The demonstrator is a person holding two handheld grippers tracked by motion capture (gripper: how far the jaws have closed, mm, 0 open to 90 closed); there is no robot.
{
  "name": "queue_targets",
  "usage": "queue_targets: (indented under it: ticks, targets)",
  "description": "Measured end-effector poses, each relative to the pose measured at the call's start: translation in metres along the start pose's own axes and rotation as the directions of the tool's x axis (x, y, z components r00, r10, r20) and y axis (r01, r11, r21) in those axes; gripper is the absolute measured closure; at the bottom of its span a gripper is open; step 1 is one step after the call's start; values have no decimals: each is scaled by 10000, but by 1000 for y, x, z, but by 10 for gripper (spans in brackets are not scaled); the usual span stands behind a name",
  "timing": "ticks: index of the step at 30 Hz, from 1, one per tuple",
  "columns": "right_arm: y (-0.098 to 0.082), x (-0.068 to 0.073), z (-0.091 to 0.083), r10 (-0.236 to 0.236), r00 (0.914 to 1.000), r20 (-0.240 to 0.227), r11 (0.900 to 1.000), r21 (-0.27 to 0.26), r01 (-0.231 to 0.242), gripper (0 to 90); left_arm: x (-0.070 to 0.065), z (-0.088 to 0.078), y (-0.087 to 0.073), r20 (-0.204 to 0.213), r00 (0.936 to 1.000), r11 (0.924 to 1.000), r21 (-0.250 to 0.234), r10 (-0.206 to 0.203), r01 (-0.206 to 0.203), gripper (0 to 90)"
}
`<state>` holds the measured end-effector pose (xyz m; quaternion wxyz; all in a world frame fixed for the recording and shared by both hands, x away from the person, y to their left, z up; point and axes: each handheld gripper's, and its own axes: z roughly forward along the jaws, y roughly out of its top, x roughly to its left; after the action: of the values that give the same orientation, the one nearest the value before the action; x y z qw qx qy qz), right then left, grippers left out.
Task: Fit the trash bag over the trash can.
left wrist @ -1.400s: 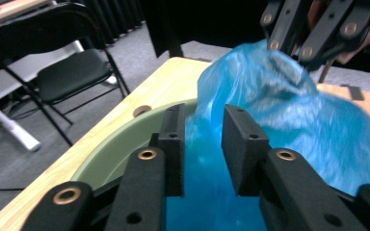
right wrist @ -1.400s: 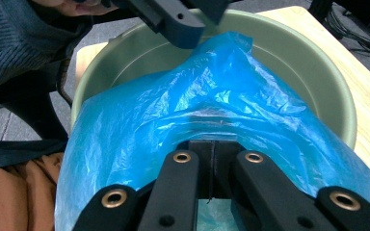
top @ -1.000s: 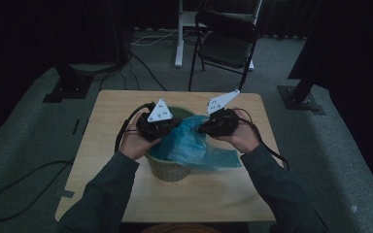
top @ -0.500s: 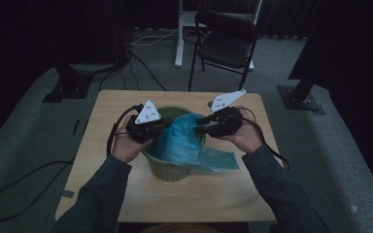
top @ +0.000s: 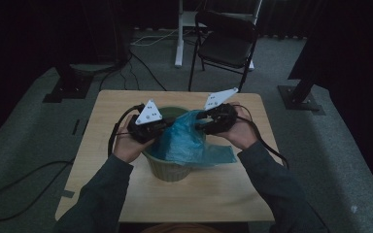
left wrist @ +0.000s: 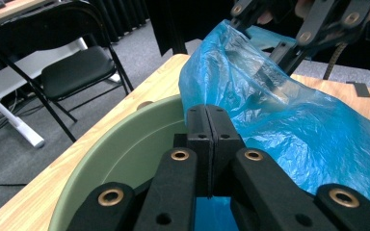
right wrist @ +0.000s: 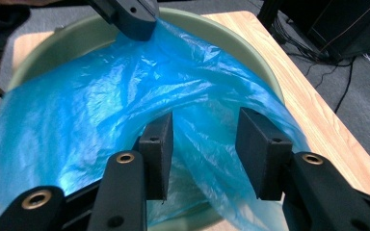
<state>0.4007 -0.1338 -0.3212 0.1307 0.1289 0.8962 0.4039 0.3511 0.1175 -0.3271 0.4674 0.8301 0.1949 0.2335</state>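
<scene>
Thin, limp, slippery blue plastic bag (top: 187,141) over green bin (top: 167,170): best pinched at rim. Left hand-held gripper (left wrist: 207,125) clamped on edge; right hand-held gripper (right wrist: 202,144) just opened, film loose between.

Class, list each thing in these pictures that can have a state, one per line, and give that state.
Left gripper: shut on the blue plastic bag's edge.
Right gripper: jaws just opening, bag film between them, unpinched.
Blue plastic bag: crumpled, draped over the bin's rim.
Green bin: upright.
Folding chair: unfolded.
</scene>
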Motion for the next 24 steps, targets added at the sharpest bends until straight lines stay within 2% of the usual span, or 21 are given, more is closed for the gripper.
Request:
queue_targets:
  ticks: [2, 5, 7, 12, 16, 17, 18, 19, 21, 22, 24]
  targets:
    - [1, -1, 5, 84, 9999, -68, 9997, 215, -83, 634, 0, -2, 0, -38, 10000, 10000, -58, -36, 36, 895]
    - [1, -1, 12, 56, 9993, -358, 9978, 656, -33, 827, 2, -5, -2, -122, 9999, 9999, -77, -87, 86, 895]
    - [0, 0, 14, -33, 9993, -362, 9960, 886, 65, 895, 4, -7, -5, -179, 9997, 9999, -58, -136, 135, 895]
    - [-5, -1, 7, 53, 9998, -185, 9943, 1063, -33, 900, 9, -12, -13, -340, 9990, 9996, 18, -295, 296, 895]
    - [-7, -3, 3, 155, 9998, -149, 9950, 990, -139, 900, 12, -15, -16, -387, 9986, 9993, 59, -355, 357, 894]
    - [-7, -4, 1, 174, 9997, -174, 9962, 856, -158, 814, 12, -15, -16, -390, 9985, 9992, 30, -395, 397, 894]
    - [-7, -3, 0, 175, 9997, -140, 9973, 714, -165, 682, 12, -16, -16, -409, 9983, 9991, -2, -415, 415, 894]
    - [-7, -3, 0, 79, 9999, -78, 9981, 607, -74, 624, 12, -16, -16, -405, 9984, 9992, -11, -402, 402, 895]
    - [-7, -1, 1, 21, 9999, 103, 9985, 538, -27, 567, 12, -16, -15, -407, 9984, 9992, -40, -392, 390, 895]
    - [-7, -1, 1, 21, 9999, 103, 9985, 538, -27, 567, 12, -16, -15, -407, 9984, 9992, -40, -392, 390, 895]
    - [-7, 2, 2, -200, 9985, 501, 9989, 437, 178, 520, 12, -16, -13, -351, 9984, 9990, -128, -437, 433, 894]
